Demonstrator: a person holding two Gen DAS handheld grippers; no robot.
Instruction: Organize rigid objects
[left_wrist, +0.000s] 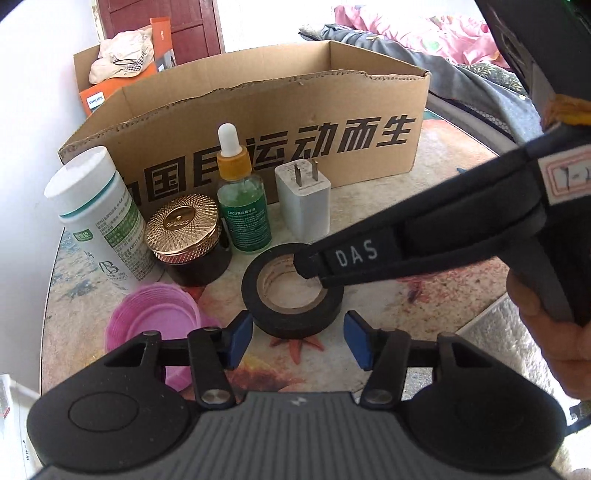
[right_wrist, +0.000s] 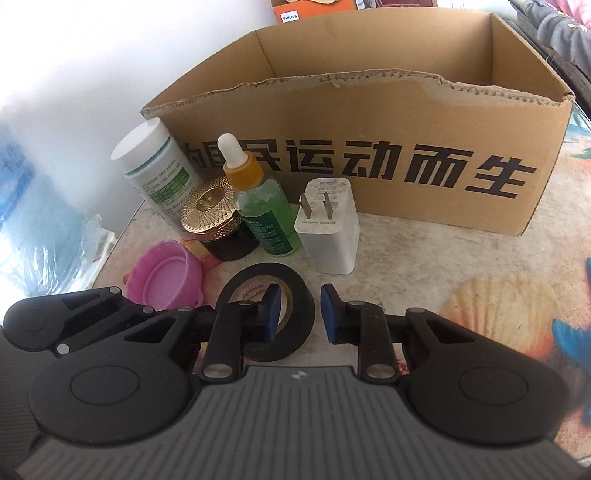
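A black tape roll (left_wrist: 291, 291) lies flat on the patterned table, just beyond my open left gripper (left_wrist: 298, 339). My right gripper (right_wrist: 297, 314) is open, one blue finger inside the roll's (right_wrist: 295, 317) hole and the other outside its right wall; it shows in the left wrist view (left_wrist: 314, 275) with its tip over the roll's far rim. Behind stand a white charger plug (left_wrist: 303, 205), a green dropper bottle (left_wrist: 242, 206), a gold-lidded dark jar (left_wrist: 188, 240), a white bottle (left_wrist: 99, 218) and a pink collapsed cup (left_wrist: 155, 317). An open cardboard box (left_wrist: 258, 125) stands behind them.
An orange Philips box (left_wrist: 98, 98) with a cloth cap on it sits behind the cardboard box. Bedding (left_wrist: 443, 48) lies at the back right. The table's left edge is near the white bottle, with plastic-wrapped goods (right_wrist: 33, 229) beyond it.
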